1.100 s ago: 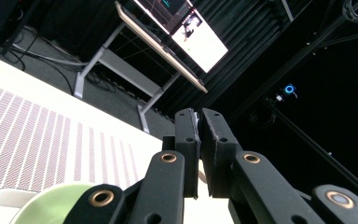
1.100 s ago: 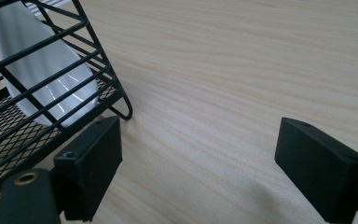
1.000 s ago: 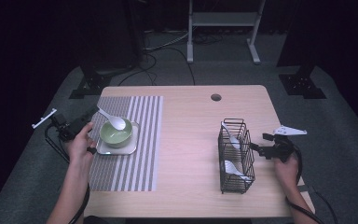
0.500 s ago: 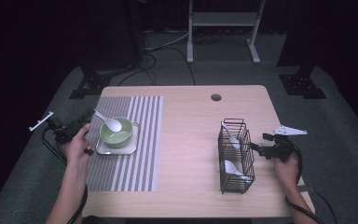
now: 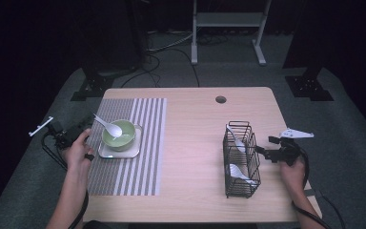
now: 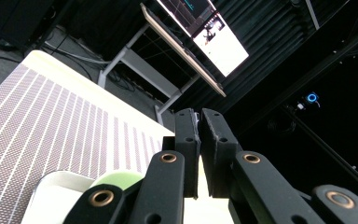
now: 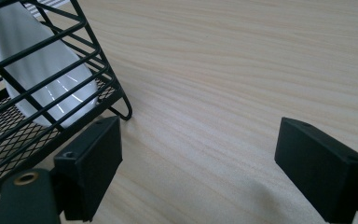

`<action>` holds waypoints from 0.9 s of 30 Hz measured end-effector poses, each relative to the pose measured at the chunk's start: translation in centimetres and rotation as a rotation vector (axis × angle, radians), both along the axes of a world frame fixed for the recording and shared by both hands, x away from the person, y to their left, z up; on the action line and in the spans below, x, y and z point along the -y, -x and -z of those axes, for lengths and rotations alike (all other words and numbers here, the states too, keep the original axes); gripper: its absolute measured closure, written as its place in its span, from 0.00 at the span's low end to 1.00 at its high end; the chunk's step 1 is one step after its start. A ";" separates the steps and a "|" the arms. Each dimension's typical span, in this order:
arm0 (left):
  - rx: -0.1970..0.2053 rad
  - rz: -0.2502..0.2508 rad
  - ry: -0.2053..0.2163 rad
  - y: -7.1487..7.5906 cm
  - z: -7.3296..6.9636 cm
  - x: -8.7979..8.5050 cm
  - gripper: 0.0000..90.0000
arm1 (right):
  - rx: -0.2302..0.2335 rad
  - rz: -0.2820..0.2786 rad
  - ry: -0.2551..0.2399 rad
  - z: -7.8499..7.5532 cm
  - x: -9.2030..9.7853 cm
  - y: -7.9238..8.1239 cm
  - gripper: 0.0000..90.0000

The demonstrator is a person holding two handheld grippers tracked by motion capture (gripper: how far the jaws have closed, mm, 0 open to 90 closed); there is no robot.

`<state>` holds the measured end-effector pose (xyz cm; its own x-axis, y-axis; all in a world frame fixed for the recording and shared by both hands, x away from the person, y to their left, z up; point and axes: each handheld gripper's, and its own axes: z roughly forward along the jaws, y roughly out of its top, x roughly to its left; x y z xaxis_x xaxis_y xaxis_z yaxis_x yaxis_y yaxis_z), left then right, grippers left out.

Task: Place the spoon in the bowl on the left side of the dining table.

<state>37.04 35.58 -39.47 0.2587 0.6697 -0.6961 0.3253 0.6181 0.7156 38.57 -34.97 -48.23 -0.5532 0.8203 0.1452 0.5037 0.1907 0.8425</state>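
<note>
Pale wood is carrying the whole scene as a person is sitting at a table (image 5: pixel 190 143) with a two-jaw gripper in each hand. At the table's left edge, the left gripper (image 5: pixel 88 123) is pinching the thin handle of a white spoon (image 5: pixel 108 125), whose scoop is resting over a green bowl (image 5: pixel 120 135); the bowl is standing on a small pale tray (image 5: pixel 119 152), which is lying on a grey striped mat (image 5: pixel 143 143). Seen from the left gripper view, the black jaws of the left gripper (image 6: pixel 199 140) are standing almost together with a sliver of white caught between them, the bowl (image 6: pixel 121 179) and tray (image 6: pixel 51 196) showing just below and the mat (image 6: pixel 51 126) stretching away behind. Over at the right, the right gripper (image 5: pixel 263 151) is resting low by the table, its jaws spread wide and gripping nothing, pointing at a black wire basket (image 5: pixel 240 160) that is holding two more white spoons (image 5: pixel 238 172). In the right gripper view, the right gripper (image 7: pixel 200 154) is framing bare wood, one jaw sitting just beside the foot of the basket (image 7: pixel 51 107), where a spoon (image 7: pixel 42 70) is lying behind the wires
</note>
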 end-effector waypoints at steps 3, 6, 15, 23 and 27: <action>-0.007 -0.006 -0.005 0.0 0.2 -0.2 0.95 | 0.000 0.002 0.000 0.0 0.0 0.0 0.15; -0.013 -0.008 -0.006 0.1 0.4 -0.4 0.95 | 0.001 0.001 0.001 0.0 0.0 0.0 0.15; -0.020 -0.020 -0.013 0.1 0.6 -0.8 0.95 | 0.000 0.002 0.001 0.0 0.0 0.0 0.15; -0.034 -0.036 -0.010 0.1 1.0 -1.3 0.95 | 0.001 0.002 0.001 0.0 0.0 0.0 0.15; -0.038 -0.041 -0.006 0.1 1.2 -1.5 0.95 | 0.001 0.002 0.001 0.0 0.0 0.0 0.15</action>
<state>36.93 37.06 -40.63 0.2040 0.6837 -0.7006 0.3266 0.6271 0.7071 38.56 -34.96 -48.23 -0.5515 0.8216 0.1442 0.5035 0.1900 0.8428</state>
